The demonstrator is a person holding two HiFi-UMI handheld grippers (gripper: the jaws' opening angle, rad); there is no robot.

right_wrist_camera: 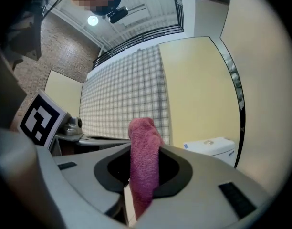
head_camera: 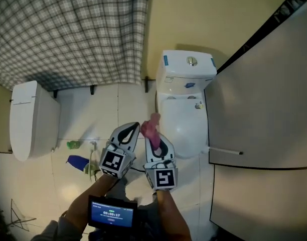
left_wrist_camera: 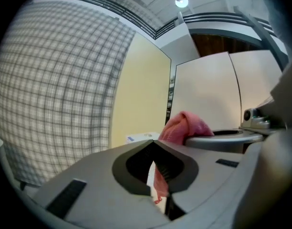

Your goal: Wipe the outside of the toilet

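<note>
Right gripper view, not head view, shows tongs (right_wrist_camera: 145,148) clamping cloth (right_wrist_camera: 144,130).

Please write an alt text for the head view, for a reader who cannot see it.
Seen from above, the right gripper holds a pink cloth close to a white toilet. The left gripper is beside it, and a checked curtain hangs at the upper left.

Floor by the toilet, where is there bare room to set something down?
Bare cream floor tiles lie left of the white ceramic toilet, below the checked curtain. Crowded: green and blue items lower left; grey partition close on the toilet's right.
</note>
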